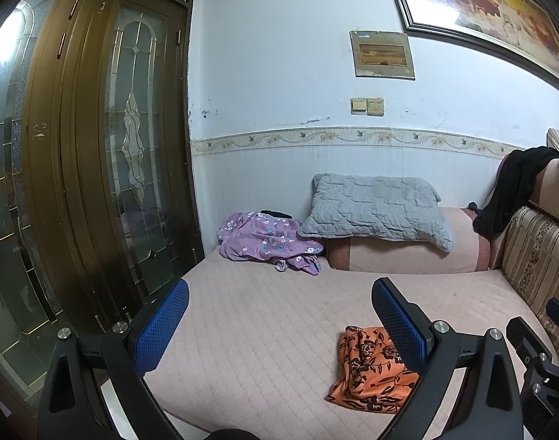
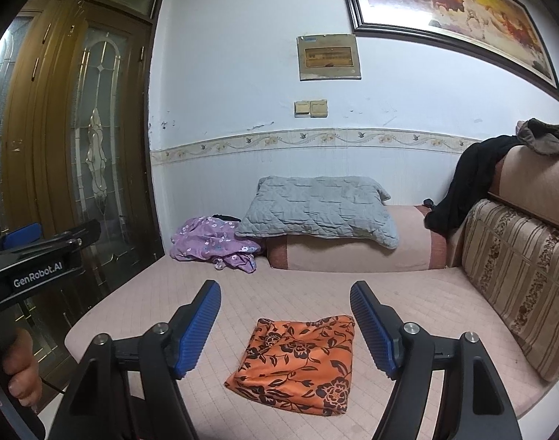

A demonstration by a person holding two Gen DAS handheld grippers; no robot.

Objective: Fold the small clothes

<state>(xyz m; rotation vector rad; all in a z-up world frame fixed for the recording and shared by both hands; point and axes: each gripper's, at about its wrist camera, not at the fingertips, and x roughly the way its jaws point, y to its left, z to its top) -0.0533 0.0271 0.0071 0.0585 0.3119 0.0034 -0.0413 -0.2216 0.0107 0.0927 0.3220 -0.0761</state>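
An orange cloth with a black flower print (image 2: 298, 361) lies folded into a rough square on the pink quilted sofa seat (image 2: 279, 293). My right gripper (image 2: 285, 295) hovers above its near side, open, with nothing between the blue pads. In the left wrist view the same orange cloth (image 1: 367, 370) lies low and to the right, partly behind the right finger. My left gripper (image 1: 279, 293) is open and empty, off to the left of the cloth. A crumpled purple flowered garment (image 1: 268, 242) lies at the far end of the seat by the wall.
A grey quilted pillow (image 2: 316, 209) rests on the pink armrest at the back. The striped backrest cushion (image 2: 518, 275) runs along the right, with dark clothes (image 2: 463, 187) draped over its top. A brown glass-panelled door (image 1: 107, 146) stands at the left. A hand (image 2: 21, 366) holds the left gripper's handle.
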